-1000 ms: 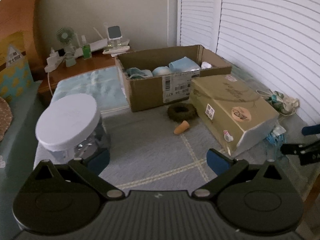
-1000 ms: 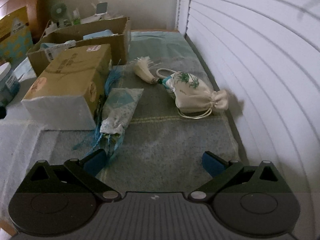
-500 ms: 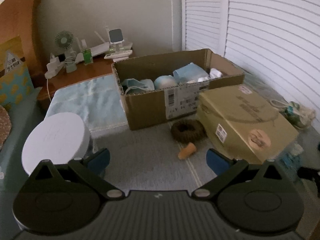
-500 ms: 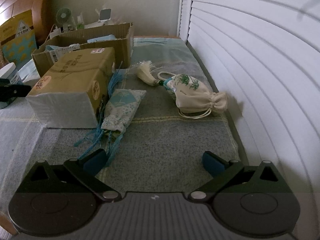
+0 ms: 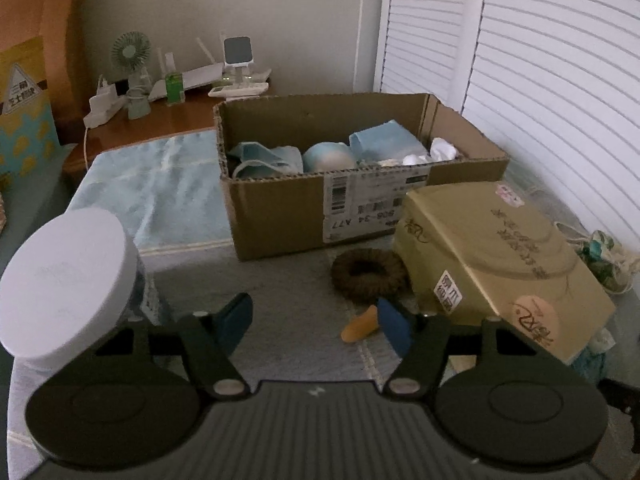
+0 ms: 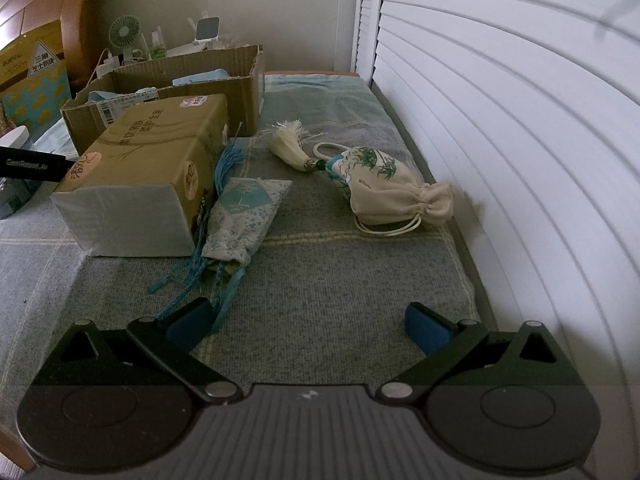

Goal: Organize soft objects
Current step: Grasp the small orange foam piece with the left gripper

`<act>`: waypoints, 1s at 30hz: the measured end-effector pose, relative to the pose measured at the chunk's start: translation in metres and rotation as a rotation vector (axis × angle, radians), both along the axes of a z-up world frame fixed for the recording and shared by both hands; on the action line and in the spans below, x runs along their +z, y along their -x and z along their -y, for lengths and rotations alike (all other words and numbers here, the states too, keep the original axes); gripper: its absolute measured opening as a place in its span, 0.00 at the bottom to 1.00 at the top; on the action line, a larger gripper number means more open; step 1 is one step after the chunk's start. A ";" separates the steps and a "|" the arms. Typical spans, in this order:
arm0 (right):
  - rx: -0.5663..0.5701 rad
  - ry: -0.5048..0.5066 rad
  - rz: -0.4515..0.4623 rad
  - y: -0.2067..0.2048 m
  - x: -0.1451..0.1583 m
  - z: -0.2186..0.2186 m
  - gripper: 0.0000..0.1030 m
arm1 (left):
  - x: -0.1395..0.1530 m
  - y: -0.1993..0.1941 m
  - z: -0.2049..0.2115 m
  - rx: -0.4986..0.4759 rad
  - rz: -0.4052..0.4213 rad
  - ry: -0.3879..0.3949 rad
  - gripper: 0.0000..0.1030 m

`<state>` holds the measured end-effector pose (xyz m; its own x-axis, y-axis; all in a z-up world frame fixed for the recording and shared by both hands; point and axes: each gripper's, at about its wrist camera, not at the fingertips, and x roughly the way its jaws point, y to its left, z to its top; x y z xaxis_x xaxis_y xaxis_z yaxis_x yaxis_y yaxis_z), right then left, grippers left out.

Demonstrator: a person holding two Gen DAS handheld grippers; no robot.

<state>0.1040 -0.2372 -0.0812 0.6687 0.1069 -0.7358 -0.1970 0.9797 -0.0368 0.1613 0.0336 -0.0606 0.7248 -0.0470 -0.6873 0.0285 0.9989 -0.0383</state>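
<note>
An open cardboard box (image 5: 280, 216) holds blue cloths and a pale ball. In front of it lie a brown fuzzy ring (image 5: 368, 276) and a small orange cone (image 5: 358, 326). My left gripper (image 5: 316, 322) is open and empty, just near the cone. In the right wrist view a blue patterned pouch (image 6: 244, 216) with blue tassels leans by a tan tissue pack (image 6: 156, 172), and a cream drawstring pouch (image 6: 392, 188) with a white tassel lies further right. My right gripper (image 6: 306, 322) is open and empty, short of both pouches.
A jar with a white lid (image 5: 64, 280) stands at the left. The tan tissue pack (image 5: 500, 256) lies right of the ring. A wooden bedside shelf (image 5: 160, 116) carries a fan and small devices. White louvred doors (image 6: 500, 120) line the right side.
My left gripper's jaws have narrowed and it has moved forward toward the cone and ring. My right gripper has pulled back slightly and stays open.
</note>
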 end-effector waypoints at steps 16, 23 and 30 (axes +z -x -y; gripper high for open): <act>-0.006 0.003 -0.003 -0.001 0.000 -0.001 1.00 | -0.003 0.011 -0.003 -0.008 -0.029 -0.021 0.67; -0.011 0.002 -0.001 0.000 -0.002 -0.001 1.00 | -0.001 0.016 0.000 -0.043 -0.028 -0.007 0.49; -0.008 0.001 0.000 0.001 -0.002 -0.001 1.00 | -0.006 0.014 0.007 -0.077 -0.029 -0.016 0.39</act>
